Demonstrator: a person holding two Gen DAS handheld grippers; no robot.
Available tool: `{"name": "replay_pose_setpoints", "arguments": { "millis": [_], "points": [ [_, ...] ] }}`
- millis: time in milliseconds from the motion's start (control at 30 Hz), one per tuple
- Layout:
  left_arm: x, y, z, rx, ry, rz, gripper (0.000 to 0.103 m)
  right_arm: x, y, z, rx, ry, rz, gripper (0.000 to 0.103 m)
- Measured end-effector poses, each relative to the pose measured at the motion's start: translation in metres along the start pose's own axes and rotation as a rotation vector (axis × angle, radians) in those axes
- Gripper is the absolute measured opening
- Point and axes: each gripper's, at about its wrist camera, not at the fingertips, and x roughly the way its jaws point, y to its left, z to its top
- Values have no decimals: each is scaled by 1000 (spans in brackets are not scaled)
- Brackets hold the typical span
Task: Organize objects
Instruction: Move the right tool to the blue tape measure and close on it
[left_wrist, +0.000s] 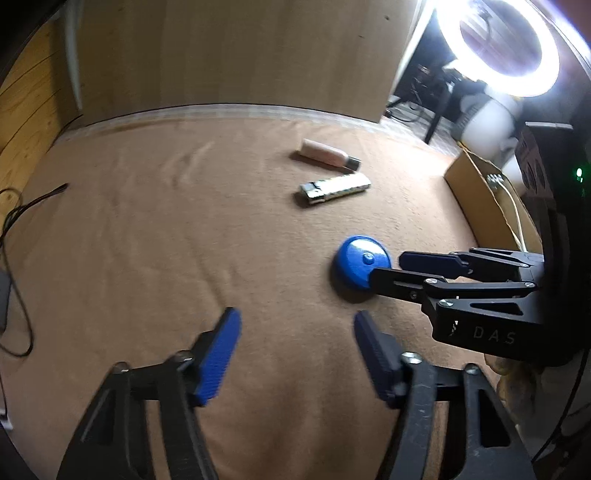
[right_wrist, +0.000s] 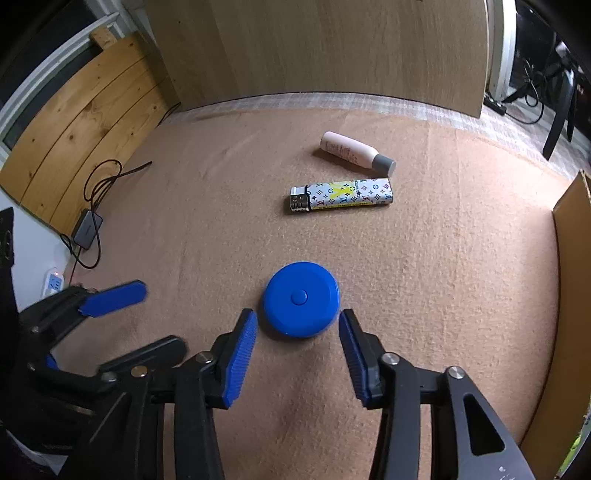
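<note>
A round blue disc (right_wrist: 302, 298) with a centre button lies on the tan cloth. My right gripper (right_wrist: 298, 321) is open, with its fingertips on either side of the disc's near edge, not gripping it. In the left wrist view the disc (left_wrist: 360, 264) sits at right, with the right gripper (left_wrist: 384, 267) reaching it from the right. My left gripper (left_wrist: 297, 319) is open and empty over bare cloth, left of the disc. A patterned lighter (right_wrist: 341, 195) and a pink bottle with a grey cap (right_wrist: 356, 152) lie farther back.
A cardboard box (left_wrist: 487, 206) stands at the right edge of the cloth (right_wrist: 461, 258). A wooden panel (right_wrist: 314, 48) rises behind. Cables and a power adapter (right_wrist: 88, 229) lie at left. A bright ring light (left_wrist: 506, 44) glares at upper right.
</note>
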Motion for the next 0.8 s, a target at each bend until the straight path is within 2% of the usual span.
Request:
{"name": "replay_pose_setpoints", "arguments": {
  "millis": [33,100,233,400,567,667,800],
  "points": [
    [3,-1,2,2,5,-15,51,0,-3,-1,15,1,11,33],
    [11,0,6,-13,14,-52,40,-1,-6,-1,28,4,20,31],
    [17,-3,8,-7,9,-72,26,2,-12,0,52,13,27,31],
    [22,-11,7,21,13,-63,24,3,-9,5,38,-2,-2,31],
    [27,-16,11,48,14,-75,24,5,-18,7,92,6,69,31],
    [36,-19,16,64,35,-110,24,8,-25,9,137,19,112,28],
    [47,-20,21,56,58,-150,24,9,-30,11,158,26,117,23]
  ]
}}
